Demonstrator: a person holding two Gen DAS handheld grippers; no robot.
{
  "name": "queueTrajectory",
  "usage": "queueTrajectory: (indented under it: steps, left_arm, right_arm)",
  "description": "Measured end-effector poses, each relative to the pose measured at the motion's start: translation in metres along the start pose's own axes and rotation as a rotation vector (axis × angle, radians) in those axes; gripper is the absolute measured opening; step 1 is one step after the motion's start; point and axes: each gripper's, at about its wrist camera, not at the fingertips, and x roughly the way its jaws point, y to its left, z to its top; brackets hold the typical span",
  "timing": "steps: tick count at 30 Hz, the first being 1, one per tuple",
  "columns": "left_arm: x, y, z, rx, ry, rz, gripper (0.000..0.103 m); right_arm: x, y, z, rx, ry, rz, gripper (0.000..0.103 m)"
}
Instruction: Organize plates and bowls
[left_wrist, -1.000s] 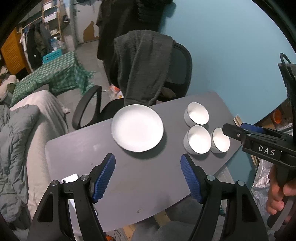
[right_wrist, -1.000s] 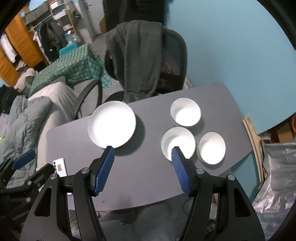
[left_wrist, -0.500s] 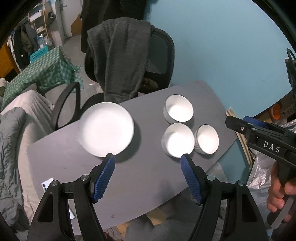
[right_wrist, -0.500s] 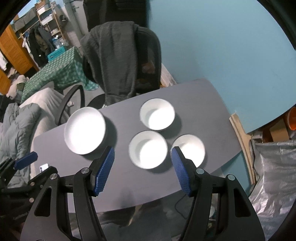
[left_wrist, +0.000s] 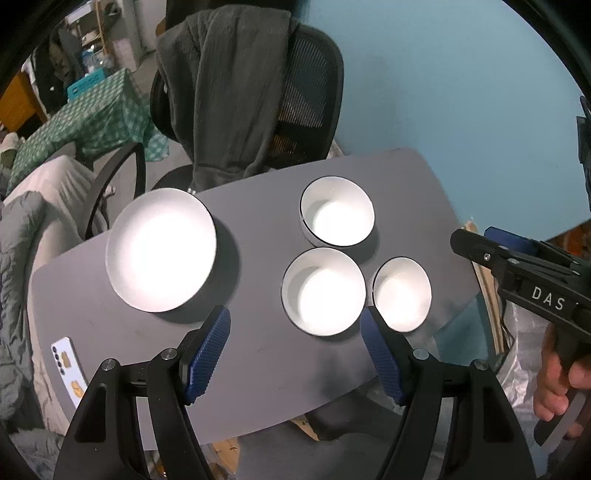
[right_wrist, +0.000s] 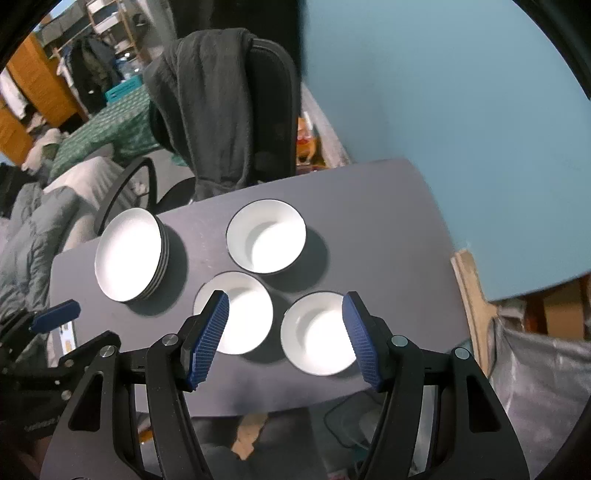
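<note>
While both grippers hang above the near edge of the grey table (left_wrist: 266, 206), I note the left gripper (left_wrist: 295, 350) with its jaws spread wide and nothing between the blue pads, and the right gripper (right_wrist: 286, 338) likewise spread and empty. From the left wrist view, the plate stack (left_wrist: 160, 254) sits on the left part of the table; from the right wrist view its side shows several dark-rimmed layers (right_wrist: 129, 254), though I cannot count them reliably. Three white bowls stand upright in a tight cluster on the right part: the far bowl (left_wrist: 338, 216), the middle bowl (left_wrist: 323, 291) nearer to me, and the right bowl (left_wrist: 402, 293) close to the table's right edge. The middle and right bowls sit just beside each other; whether their rims touch I cannot tell. In the right wrist view my jaws frame the gap across the middle bowl (right_wrist: 234, 314) and the right bowl (right_wrist: 319, 334), with the far bowl (right_wrist: 266, 240) beyond them. A phone (left_wrist: 68, 365) lies at the table's left near corner. An office chair (left_wrist: 310, 96) with a dark garment (left_wrist: 229, 85) draped over its back stands behind the table, against a blue wall (left_wrist: 443, 74).
</note>
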Motion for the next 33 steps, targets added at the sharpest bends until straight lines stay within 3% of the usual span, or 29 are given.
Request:
queueTrajectory:
  steps: [10,16,24,29,33]
  left_arm:
    - [0.055,0.001,0.003,-0.038,0.058,0.093,0.074]
    - [0.089,0.007,0.003,-0.066,0.112,0.078,0.074]
    - [0.139,0.020,0.001,-0.074,0.206,0.062,0.074]
    - [0.156,0.029,0.001,-0.093,0.234,0.051,0.071]
    - [0.163,0.030,0.003,-0.074,0.244,0.054,0.059]
  right_arm:
    - [0.072,-0.005,0.005,-0.142,0.096,0.094,0.063]
    - [0.113,0.008,0.006,-0.174,0.174,0.155,0.063]
    - [0.162,0.022,-0.002,-0.224,0.270,0.101,0.063]
    - [0.172,0.029,-0.003,-0.216,0.296,0.103,0.062]
    - [0.180,0.031,-0.003,-0.235,0.309,0.092,0.047]
